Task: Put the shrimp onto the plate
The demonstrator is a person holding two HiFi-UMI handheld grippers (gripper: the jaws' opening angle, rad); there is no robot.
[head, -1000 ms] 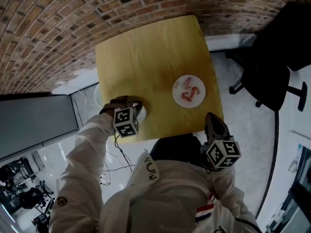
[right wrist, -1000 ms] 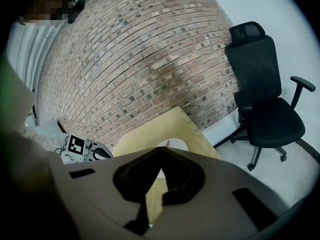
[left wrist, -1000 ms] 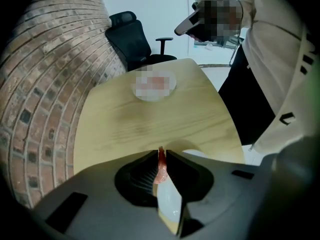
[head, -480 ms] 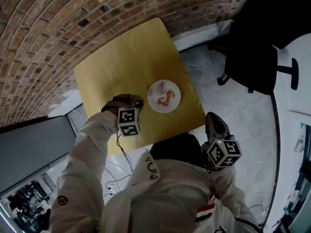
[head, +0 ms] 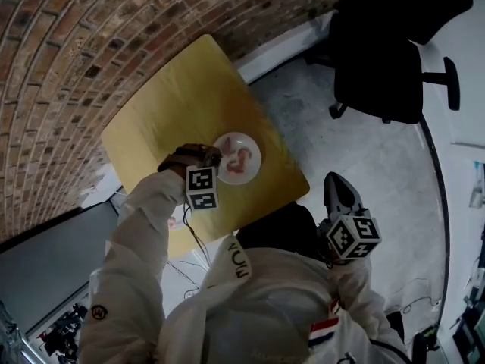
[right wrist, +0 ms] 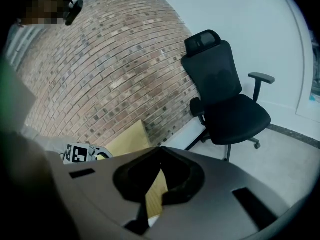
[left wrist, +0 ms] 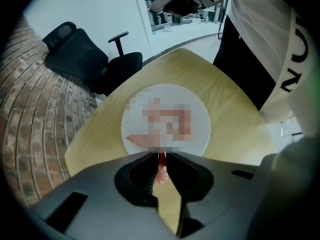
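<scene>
A white plate (head: 252, 167) with shrimps (head: 239, 158) on it sits near the front right edge of the yellow wooden table (head: 174, 97). My left gripper (head: 213, 158) hovers at the plate's left rim. In the left gripper view, that gripper (left wrist: 161, 156) is shut on a pink shrimp (left wrist: 160, 173) with a red tail, just short of the plate (left wrist: 200, 115). A mosaic patch covers the plate's middle; one shrimp (left wrist: 136, 140) shows at its near edge. My right gripper (head: 339, 194) is held off the table by the person's body, jaws (right wrist: 161, 150) shut and empty.
A black office chair (head: 386, 74) stands on the grey floor right of the table, also seen as the chair (right wrist: 226, 104). A brick wall (head: 68, 44) runs behind the table. Cables (head: 186, 226) hang by the table's near edge.
The left gripper with the shrimp has come from well left of the plate to its rim. The head view has swung, so table and plate sit further left. The right gripper stays put.
</scene>
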